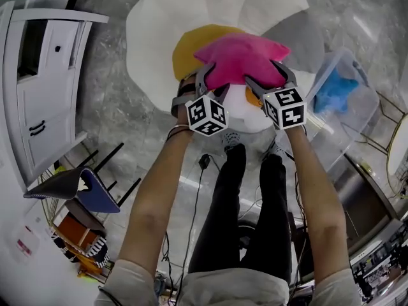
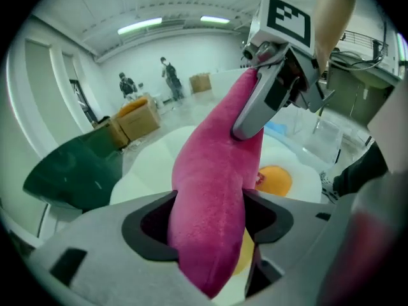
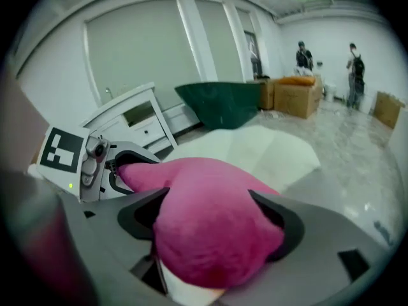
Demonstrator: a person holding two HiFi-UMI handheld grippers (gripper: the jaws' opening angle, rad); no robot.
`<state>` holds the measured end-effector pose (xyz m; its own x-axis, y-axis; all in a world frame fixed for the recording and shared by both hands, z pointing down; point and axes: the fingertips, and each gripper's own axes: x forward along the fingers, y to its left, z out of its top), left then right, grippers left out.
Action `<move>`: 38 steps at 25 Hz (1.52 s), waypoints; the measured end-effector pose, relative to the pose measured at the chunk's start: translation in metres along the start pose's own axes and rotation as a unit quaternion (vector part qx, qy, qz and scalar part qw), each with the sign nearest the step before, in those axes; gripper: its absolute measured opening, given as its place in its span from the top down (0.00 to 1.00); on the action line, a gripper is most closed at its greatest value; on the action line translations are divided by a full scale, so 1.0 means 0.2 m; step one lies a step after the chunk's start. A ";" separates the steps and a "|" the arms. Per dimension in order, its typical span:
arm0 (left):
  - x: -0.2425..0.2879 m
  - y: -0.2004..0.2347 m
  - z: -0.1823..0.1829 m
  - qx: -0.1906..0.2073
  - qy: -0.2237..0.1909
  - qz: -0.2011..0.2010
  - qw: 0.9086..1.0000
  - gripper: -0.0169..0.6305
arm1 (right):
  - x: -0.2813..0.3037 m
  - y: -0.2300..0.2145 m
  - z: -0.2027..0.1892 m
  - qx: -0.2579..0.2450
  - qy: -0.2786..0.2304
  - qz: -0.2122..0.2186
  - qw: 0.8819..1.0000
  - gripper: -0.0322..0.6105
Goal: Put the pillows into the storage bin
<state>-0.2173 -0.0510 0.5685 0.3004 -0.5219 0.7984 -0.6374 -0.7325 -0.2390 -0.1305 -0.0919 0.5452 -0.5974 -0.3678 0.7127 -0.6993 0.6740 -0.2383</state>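
A pink star-shaped pillow (image 1: 242, 59) hangs between both grippers. My left gripper (image 1: 213, 80) is shut on its left edge, and my right gripper (image 1: 271, 76) is shut on its right edge. In the left gripper view the pink pillow (image 2: 213, 196) fills the gap between the jaws and the right gripper (image 2: 258, 104) clamps its far end. Below lies a large white fried-egg pillow (image 1: 159, 24) with a yellow yolk (image 1: 185, 50). The clear storage bin (image 1: 360, 110) stands on the floor to the right, with a blue item (image 1: 335, 91) inside.
A white cabinet (image 1: 44, 94) stands at the left, with a dark-seated chair (image 1: 86, 190) near it. The person's legs (image 1: 245, 215) and floor cables are below. Cardboard boxes (image 2: 137, 120), a dark green object (image 2: 73, 171) and two people stand far off.
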 end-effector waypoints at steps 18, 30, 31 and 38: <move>0.08 -0.72 -0.13 -0.223 0.095 -0.134 0.961 0.54 | -0.18 -0.15 -0.62 -0.051 0.163 -0.049 0.984 0.68; 0.13 -0.81 0.49 -0.238 -0.011 -0.203 0.950 0.63 | -0.53 -0.55 -0.49 0.012 0.040 -0.200 0.979 0.95; 0.13 -0.82 0.53 -0.232 -0.015 -0.205 0.951 0.63 | -0.57 -0.60 -0.59 0.031 0.055 -0.203 0.977 0.95; 0.12 -0.79 0.61 -0.241 -0.009 -0.189 0.952 0.63 | -0.95 -0.96 -1.14 0.161 0.108 -0.247 0.949 0.95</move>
<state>-0.0230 -0.0003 0.5589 0.5826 -0.2711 0.7662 -0.7315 -0.5857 0.3491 0.2064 -0.0062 0.6056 -0.0944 -0.4252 0.9002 -0.9778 0.2096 -0.0036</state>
